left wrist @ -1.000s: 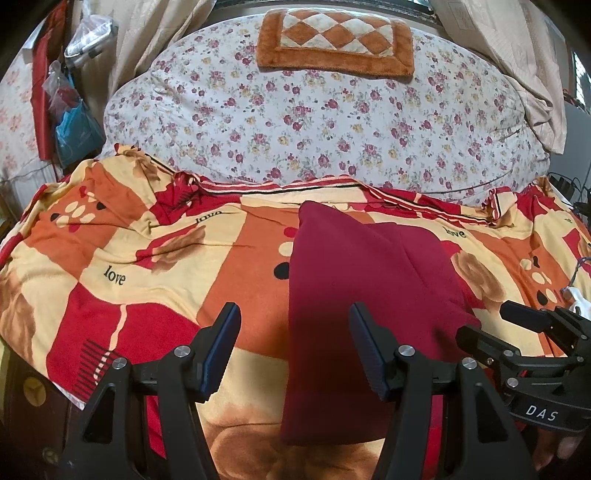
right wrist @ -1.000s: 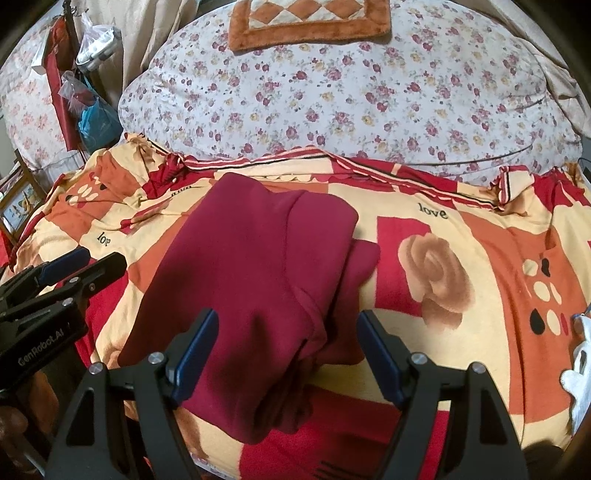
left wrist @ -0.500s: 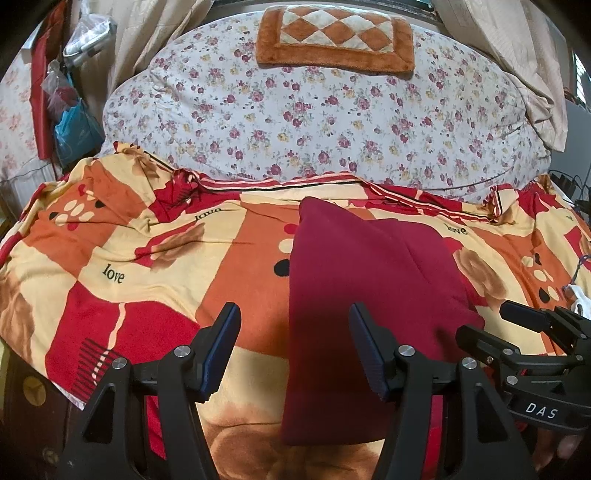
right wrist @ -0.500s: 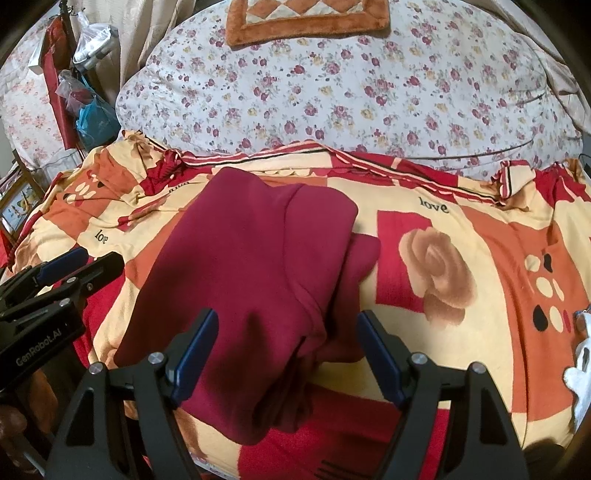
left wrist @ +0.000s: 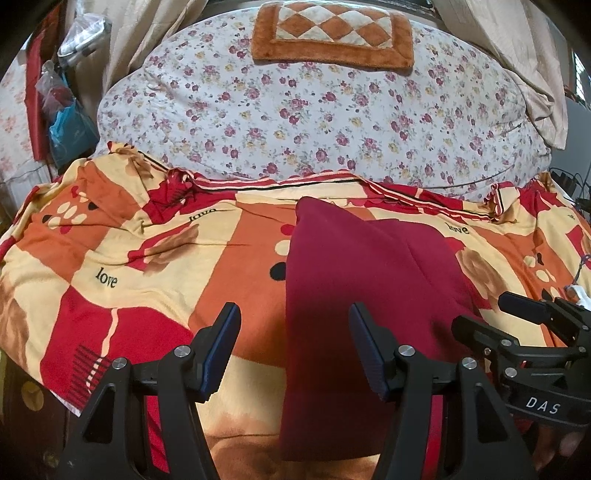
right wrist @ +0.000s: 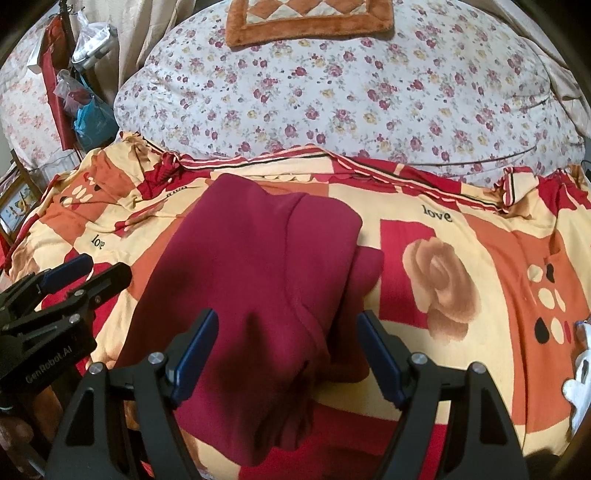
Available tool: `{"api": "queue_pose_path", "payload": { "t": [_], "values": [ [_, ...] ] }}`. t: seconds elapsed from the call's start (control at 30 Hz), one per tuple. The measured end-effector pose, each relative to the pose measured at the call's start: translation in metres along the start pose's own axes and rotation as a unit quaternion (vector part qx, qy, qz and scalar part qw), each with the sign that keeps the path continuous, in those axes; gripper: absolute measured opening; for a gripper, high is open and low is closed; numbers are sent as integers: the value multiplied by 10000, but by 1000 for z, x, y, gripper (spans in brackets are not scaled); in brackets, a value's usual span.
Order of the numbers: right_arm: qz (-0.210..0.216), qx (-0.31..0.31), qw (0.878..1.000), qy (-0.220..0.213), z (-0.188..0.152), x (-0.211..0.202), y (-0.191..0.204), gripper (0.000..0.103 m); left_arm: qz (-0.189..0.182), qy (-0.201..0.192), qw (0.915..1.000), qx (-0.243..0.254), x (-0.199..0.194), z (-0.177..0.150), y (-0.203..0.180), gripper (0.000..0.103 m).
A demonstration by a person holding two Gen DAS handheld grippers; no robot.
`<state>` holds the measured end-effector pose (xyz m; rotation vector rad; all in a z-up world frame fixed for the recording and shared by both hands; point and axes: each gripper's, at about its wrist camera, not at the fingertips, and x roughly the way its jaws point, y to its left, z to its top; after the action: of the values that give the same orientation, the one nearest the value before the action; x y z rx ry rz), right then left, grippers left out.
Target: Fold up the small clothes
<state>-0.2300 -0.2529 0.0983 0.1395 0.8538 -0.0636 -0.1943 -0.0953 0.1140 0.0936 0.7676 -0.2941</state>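
A dark red garment (left wrist: 354, 295) lies folded lengthwise on the patterned blanket (left wrist: 147, 266); in the right wrist view the garment (right wrist: 258, 280) shows a folded layer on top and a sleeve sticking out at its right side. My left gripper (left wrist: 293, 336) is open and empty, held above the garment's near left edge. My right gripper (right wrist: 286, 339) is open and empty above the garment's near end. Each gripper shows in the other's view: the right one (left wrist: 517, 325) and the left one (right wrist: 85, 273).
A floral duvet (left wrist: 314, 110) is heaped behind the blanket with an orange checked mat (left wrist: 332, 33) on top. Bags (left wrist: 70, 125) hang at the left. A white object (right wrist: 576, 384) lies at the blanket's right edge.
Both grippers stay open and nearly still; both views have shifted very slightly. The garment has not moved.
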Motion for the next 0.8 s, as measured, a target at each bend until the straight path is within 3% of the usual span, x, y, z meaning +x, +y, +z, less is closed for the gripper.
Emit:
{"api": "queue_pose_path", "payload": {
  "t": [0.8],
  "values": [
    [-13,30,9998,206,5,22,-4,80,-48,217,9997,88,26,5,2,41]
  ]
}}
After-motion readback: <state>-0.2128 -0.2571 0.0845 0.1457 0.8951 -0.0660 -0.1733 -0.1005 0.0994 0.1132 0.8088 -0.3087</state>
